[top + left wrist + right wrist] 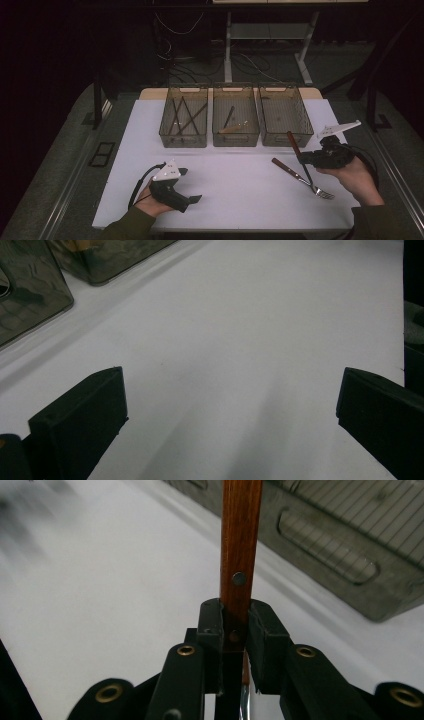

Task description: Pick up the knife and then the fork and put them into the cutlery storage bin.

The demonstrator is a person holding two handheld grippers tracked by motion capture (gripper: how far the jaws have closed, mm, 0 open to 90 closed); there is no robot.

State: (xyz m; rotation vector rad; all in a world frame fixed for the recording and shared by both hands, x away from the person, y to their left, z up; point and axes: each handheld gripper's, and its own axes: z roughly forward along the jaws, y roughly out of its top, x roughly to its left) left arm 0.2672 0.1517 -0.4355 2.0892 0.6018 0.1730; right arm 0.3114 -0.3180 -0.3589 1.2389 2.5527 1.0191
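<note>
Two grippers: the left gripper (192, 186) rests low on the table (240, 185), jaws spread wide, nothing between them.
Fork: the right gripper (235, 622) pinches the fork (240, 545) by its wooden handle, above the table's right side.
Do it well: I think keep the squeeze firm and the handle straight.
Room: a second fork (300, 176) lies just below; three bins (236, 142) sit close behind; the table edge is near.

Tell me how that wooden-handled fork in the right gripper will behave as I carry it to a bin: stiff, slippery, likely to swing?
The fork looks stiff: riveted wood handle, metal shank. The right gripper clamps the handle near its lower rivet, so the wood probably won't slip. The tines hang below the grip, so it may pivot if jolted.
</note>
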